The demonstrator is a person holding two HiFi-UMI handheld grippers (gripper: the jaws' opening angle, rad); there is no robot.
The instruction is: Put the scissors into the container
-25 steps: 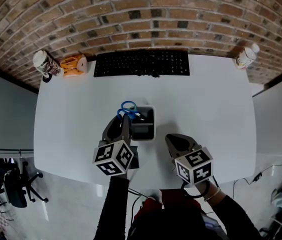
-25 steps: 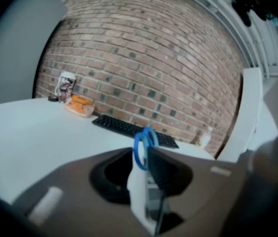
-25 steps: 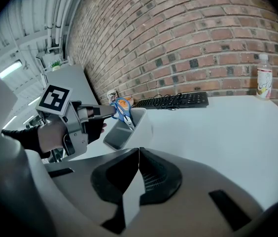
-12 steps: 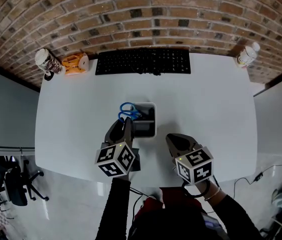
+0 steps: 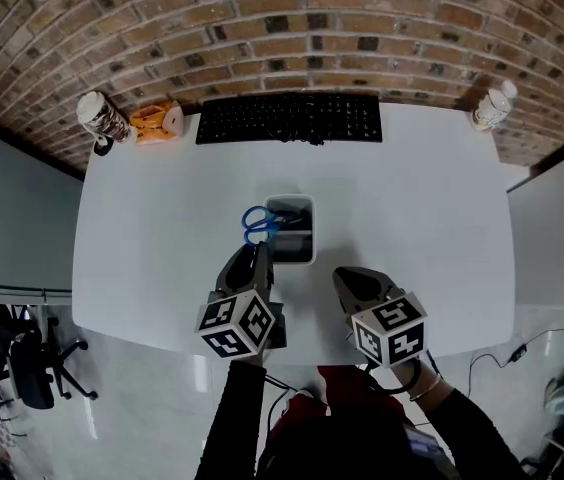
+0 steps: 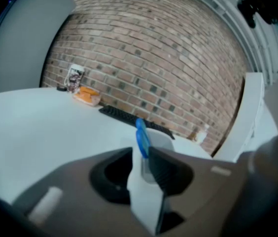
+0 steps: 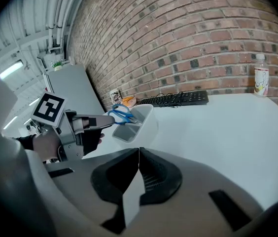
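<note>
Compared with a second ago, the left gripper (image 5: 255, 258) has been pulled back a little toward the person, and more white table (image 5: 412, 208) can be seen between its marker cube and the container (image 5: 311, 233). The scissors (image 5: 258, 222) haven't really shifted against the container in that time. The blue handle loops are hung over the left rim and the blades are pointed down inside the box, so they're pretty much in.

In the left gripper view the jaws are seen a small way apart, with a strip of bare table showing between them. The blue handles are lined up just past the tips. Whether the tips are touching the loops can't be made out, but nothing is clamped between the pads.

The right gripper (image 5: 347, 278) is held low over the near edge of the table, to the right of the container and well clear of it. Its jaws are pressed together with nothing caught in them.

Further back, a black keyboard (image 5: 289, 118) is laid along the brick wall (image 5: 282, 28). A patterned cup (image 5: 102, 120) and an orange thing (image 5: 155, 121) are sat at the far left corner, and a white bottle (image 5: 489, 108) at the far right.
</note>
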